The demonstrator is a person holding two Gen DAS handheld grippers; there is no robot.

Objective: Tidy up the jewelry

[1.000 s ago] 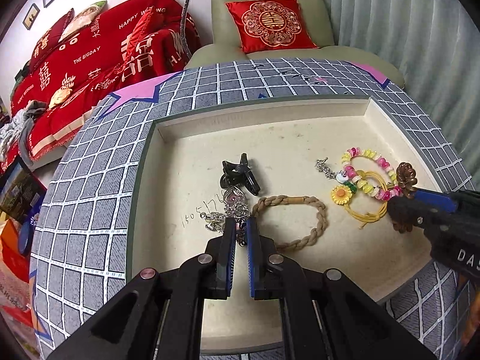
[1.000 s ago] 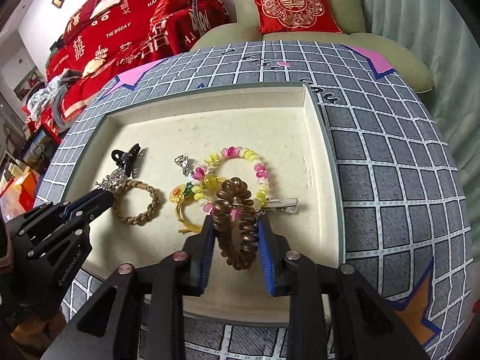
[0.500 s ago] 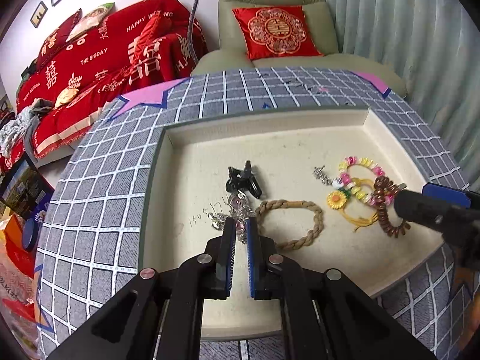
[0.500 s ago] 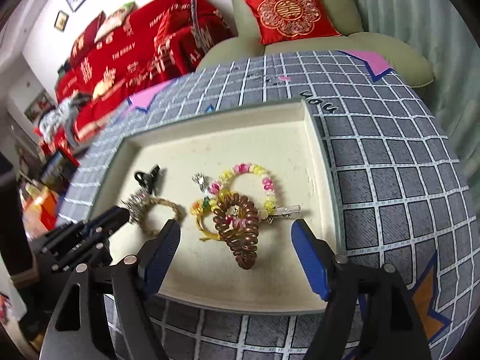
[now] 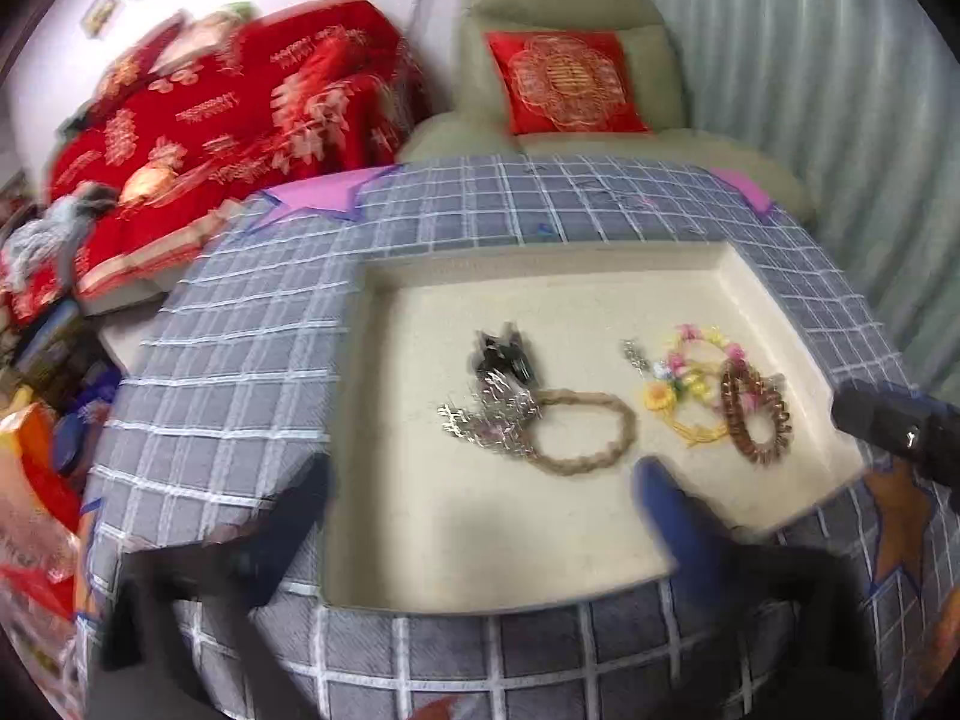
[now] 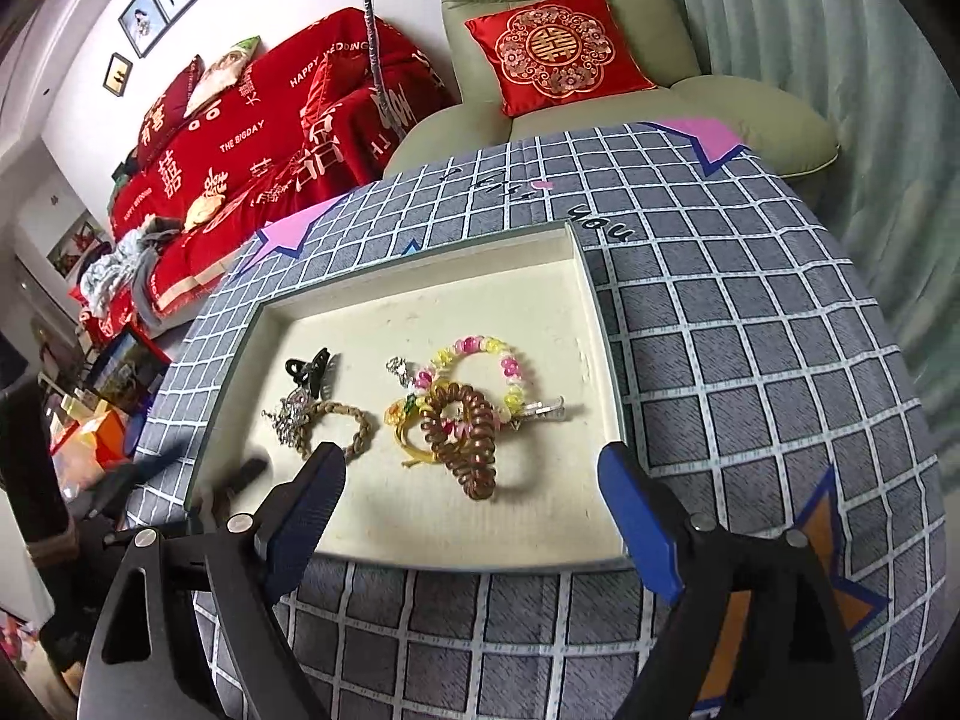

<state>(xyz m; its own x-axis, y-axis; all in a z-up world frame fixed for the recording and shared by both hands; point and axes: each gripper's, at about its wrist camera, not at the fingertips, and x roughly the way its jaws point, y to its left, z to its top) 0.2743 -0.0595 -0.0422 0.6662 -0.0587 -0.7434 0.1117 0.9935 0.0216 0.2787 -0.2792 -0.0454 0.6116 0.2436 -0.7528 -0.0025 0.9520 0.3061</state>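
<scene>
Grid-check tablecloth point(image 6: 750, 372), cream tray point(image 6: 594, 312), red sofa point(image 6: 240, 138); both tongs point(image 6: 474, 510) point(image 5: 480, 504) released

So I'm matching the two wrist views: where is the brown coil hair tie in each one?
Left wrist: brown coil hair tie lies at the tray's right end, right of centre in the picture.
Right wrist: it lies mid-picture, in the tray's near half.
Shared landmark: the pink and yellow bead bracelet it overlaps.
</scene>
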